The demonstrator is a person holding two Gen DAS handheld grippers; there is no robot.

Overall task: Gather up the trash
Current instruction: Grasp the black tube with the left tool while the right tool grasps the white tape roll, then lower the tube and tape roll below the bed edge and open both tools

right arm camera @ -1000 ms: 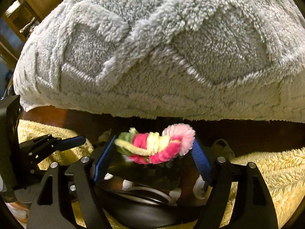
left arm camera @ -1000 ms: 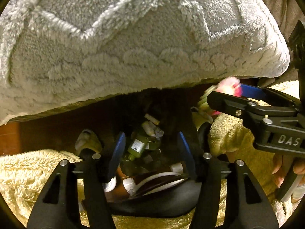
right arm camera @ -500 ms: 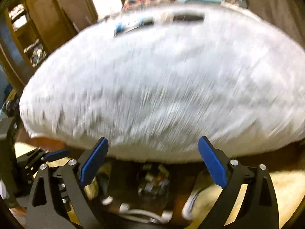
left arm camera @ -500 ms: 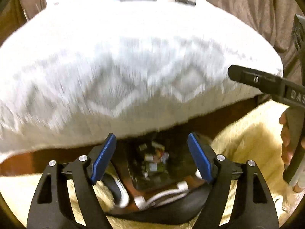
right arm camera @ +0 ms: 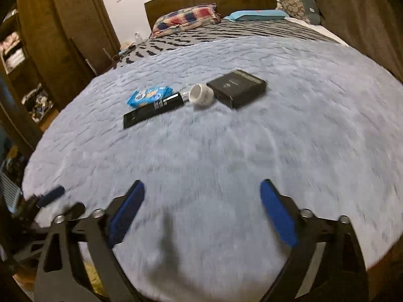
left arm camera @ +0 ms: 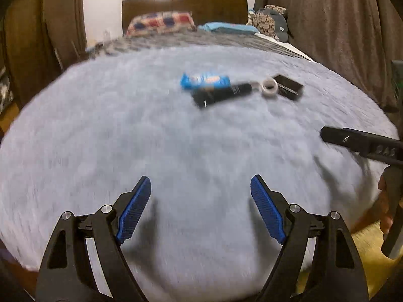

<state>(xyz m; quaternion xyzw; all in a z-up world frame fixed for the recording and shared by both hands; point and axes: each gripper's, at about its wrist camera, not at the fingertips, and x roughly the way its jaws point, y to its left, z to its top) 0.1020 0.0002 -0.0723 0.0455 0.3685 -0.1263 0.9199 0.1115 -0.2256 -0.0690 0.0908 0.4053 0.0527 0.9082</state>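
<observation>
both grippers risen above the blanket (right arm camera: pixel 226 151), fingers spread, empty

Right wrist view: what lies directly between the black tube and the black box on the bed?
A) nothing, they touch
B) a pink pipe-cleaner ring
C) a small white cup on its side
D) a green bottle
C: the small white cup lies tipped over, its open mouth facing the black tube, with the black box on its other side.
</observation>
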